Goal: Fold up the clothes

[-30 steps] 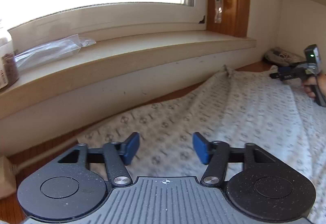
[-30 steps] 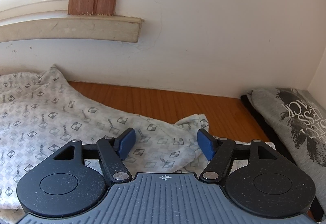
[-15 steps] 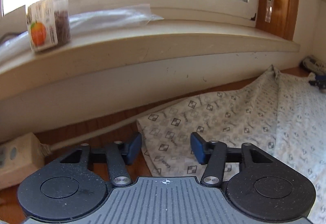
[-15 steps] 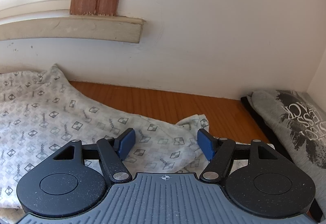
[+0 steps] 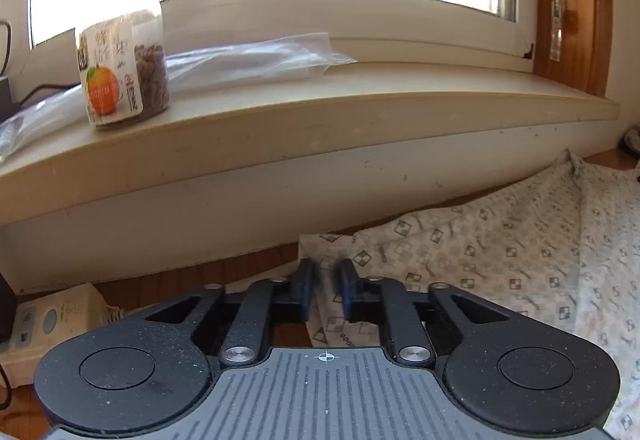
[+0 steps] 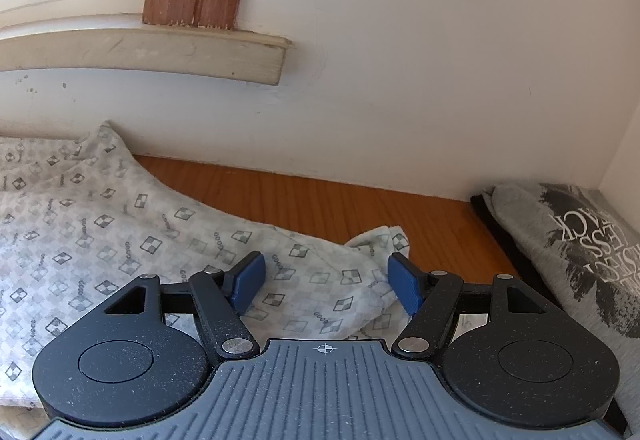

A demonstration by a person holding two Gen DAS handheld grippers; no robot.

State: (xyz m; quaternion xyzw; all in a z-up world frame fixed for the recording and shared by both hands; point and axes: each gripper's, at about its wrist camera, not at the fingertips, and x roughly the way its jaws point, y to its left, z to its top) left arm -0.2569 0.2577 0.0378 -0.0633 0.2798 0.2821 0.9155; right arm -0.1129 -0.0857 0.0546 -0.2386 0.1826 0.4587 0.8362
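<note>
Wooden desk (image 6: 328, 200) is seen beneath a white checked-print garment (image 5: 500, 252), which is spread across it below the window sill (image 5: 320, 120). The left tongs (image 5: 327, 282) are recorded closing over the garment's left corner; a fold of the cloth lies between the pads, though firm pressing cannot be confirmed. The right tongs (image 6: 326, 282) are held spread wide above the garment's opposite, rumpled corner (image 6: 380, 240), nothing being gripped. A grey printed garment (image 6: 568, 240) is noted folded by the right wall. A labelled jar (image 5: 124, 68) stands on the sill.
</note>
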